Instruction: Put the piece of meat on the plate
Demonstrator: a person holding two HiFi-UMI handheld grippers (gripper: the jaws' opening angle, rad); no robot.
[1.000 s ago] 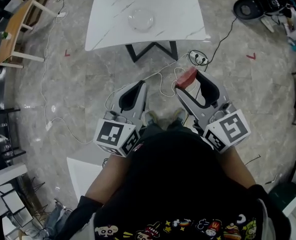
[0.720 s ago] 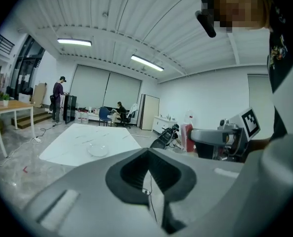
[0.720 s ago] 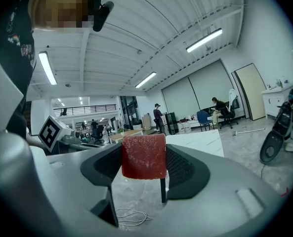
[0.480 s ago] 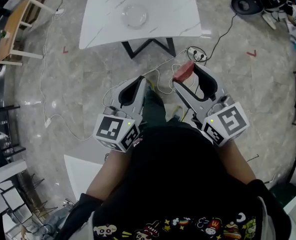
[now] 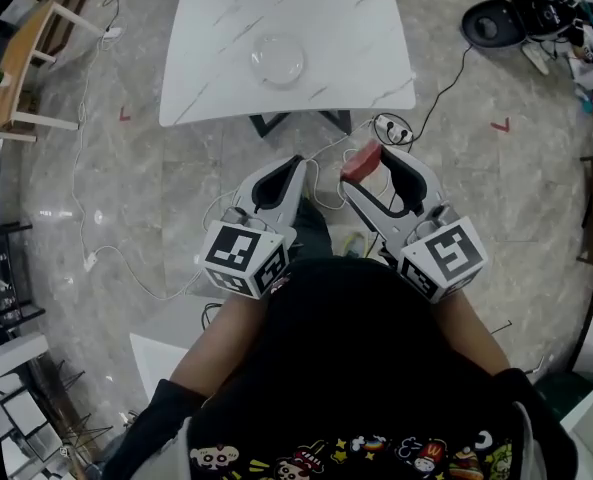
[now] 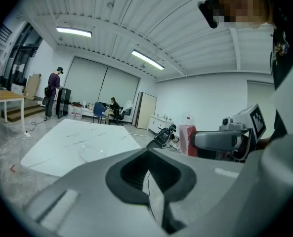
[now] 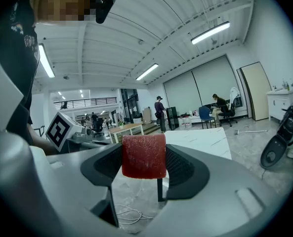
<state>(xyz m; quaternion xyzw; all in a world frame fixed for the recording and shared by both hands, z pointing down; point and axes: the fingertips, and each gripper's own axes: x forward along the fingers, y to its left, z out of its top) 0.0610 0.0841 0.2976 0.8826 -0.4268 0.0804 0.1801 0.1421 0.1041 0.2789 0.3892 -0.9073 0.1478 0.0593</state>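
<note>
Right fingers (image 7: pixel 188 174) pinching meat (image 7: pixel 144 156); left fingers (image 6: pixel 124 174) together

The person wears a black top (image 5: pixel 356 358) with a row of colourful cartoon prints (image 5: pixel 356 450) across it. The left gripper (image 5: pixel 294 164) and right gripper (image 5: pixel 369 162) are pale grey moulded shells with black ribbed inner pads, each carrying a white cube with black square markers (image 5: pixel 241 258).

One meat piece (image 5: pixel 361 160), one plate (image 5: pixel 278 56), one table (image 5: pixel 356 33).
</note>
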